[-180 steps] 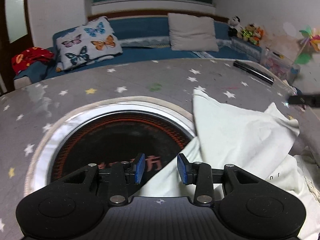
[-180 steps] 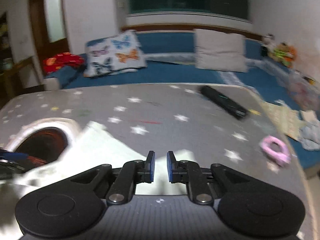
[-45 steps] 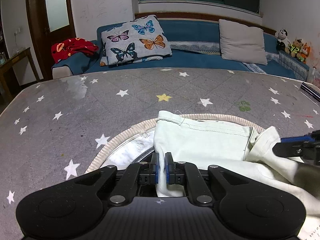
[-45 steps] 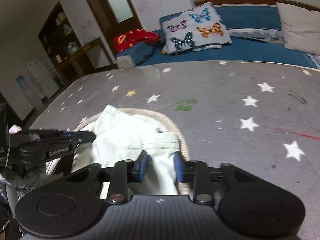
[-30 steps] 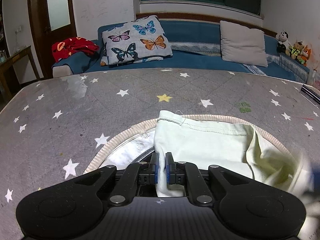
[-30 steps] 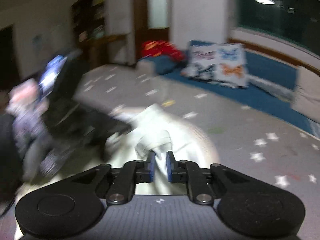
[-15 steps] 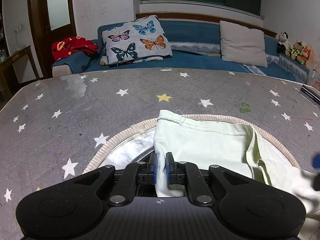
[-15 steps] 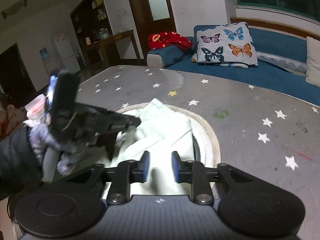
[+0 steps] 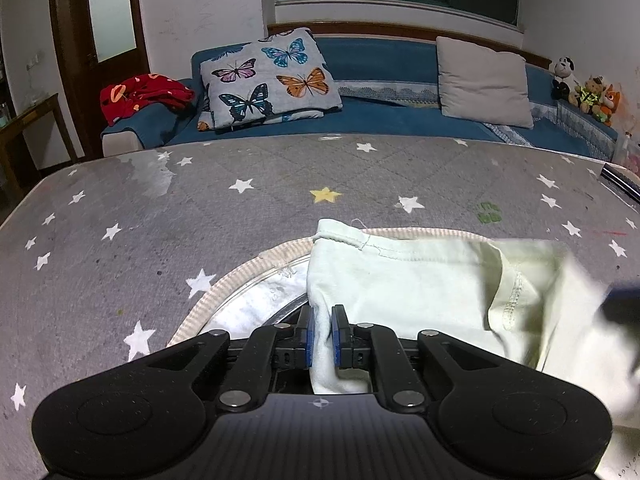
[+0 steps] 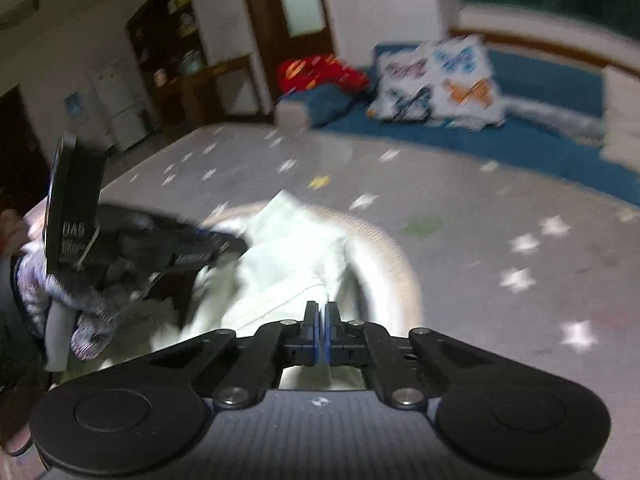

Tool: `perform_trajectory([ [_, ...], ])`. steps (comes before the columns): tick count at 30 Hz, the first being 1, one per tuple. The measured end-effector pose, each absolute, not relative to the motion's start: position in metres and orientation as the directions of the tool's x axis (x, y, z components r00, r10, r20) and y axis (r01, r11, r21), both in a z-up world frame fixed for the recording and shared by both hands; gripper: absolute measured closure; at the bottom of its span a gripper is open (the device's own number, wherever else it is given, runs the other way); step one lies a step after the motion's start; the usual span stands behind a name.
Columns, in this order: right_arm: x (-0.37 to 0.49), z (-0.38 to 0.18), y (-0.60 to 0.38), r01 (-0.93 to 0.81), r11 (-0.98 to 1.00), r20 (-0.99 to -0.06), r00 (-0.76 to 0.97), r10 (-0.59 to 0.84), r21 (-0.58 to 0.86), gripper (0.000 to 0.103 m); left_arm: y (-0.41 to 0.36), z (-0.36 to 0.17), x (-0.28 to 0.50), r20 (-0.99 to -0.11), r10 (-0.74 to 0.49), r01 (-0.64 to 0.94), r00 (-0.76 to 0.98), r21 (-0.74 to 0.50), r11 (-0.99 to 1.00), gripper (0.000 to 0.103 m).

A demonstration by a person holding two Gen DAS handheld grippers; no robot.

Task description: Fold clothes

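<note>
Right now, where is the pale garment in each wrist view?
Left wrist: the pale garment fills lower centre-right, its edge pinched in the left gripper.
Right wrist: garment sits centre, blurred, above the right gripper.
Shared landmark: butterfly pillow.

Left gripper [image 9: 321,336] held low and level, blue pads [image 9: 305,335] pinched onto a fold of pale cloth [image 9: 400,280] running straight out ahead of the fingertips. Right gripper [image 10: 321,334] aimed forward and leftward, pads pressed nearly together, with a stitched edge of the same cloth just ahead of them. View blurred; grip itself unclear.
</note>
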State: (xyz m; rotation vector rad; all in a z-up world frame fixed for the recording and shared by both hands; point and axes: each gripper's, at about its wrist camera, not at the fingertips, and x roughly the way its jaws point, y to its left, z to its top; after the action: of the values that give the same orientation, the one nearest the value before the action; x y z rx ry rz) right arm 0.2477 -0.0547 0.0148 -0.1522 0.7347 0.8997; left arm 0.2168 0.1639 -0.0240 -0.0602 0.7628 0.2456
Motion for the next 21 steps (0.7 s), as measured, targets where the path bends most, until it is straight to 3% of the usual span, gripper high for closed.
perform_trajectory([
  [4,0.261,0.031,-0.094,-0.631,0.767,-0.598,0.572,0.561,0.116,0.103,0.162,-0.022,0.218,-0.688,0.193,-0.23,0.699,0.04,0.972,0.092],
  [8,0.283,0.025,-0.13,-0.485,0.868,-0.614,0.654,0.442,0.108,0.103,0.157,-0.018,0.222,-0.678,0.188,-0.217,0.711,0.043,0.975,0.073],
  [12,0.299,0.009,-0.151,-0.413,0.895,-0.658,0.63,0.414,0.168,0.103,0.156,-0.014,0.231,-0.666,0.194,-0.212,0.721,0.055,0.976,0.065],
  [19,0.313,-0.003,-0.16,-0.378,0.901,-0.679,0.607,0.414,0.211,0.102,0.165,-0.022,0.253,-0.692,0.199,-0.21,0.694,0.069,0.975,0.067],
  [21,0.315,-0.003,-0.161,-0.372,0.901,-0.678,0.605,0.418,0.224,0.102,0.167,-0.024,0.256,-0.698,0.173,-0.197,0.695,0.046,0.979,0.079],
])
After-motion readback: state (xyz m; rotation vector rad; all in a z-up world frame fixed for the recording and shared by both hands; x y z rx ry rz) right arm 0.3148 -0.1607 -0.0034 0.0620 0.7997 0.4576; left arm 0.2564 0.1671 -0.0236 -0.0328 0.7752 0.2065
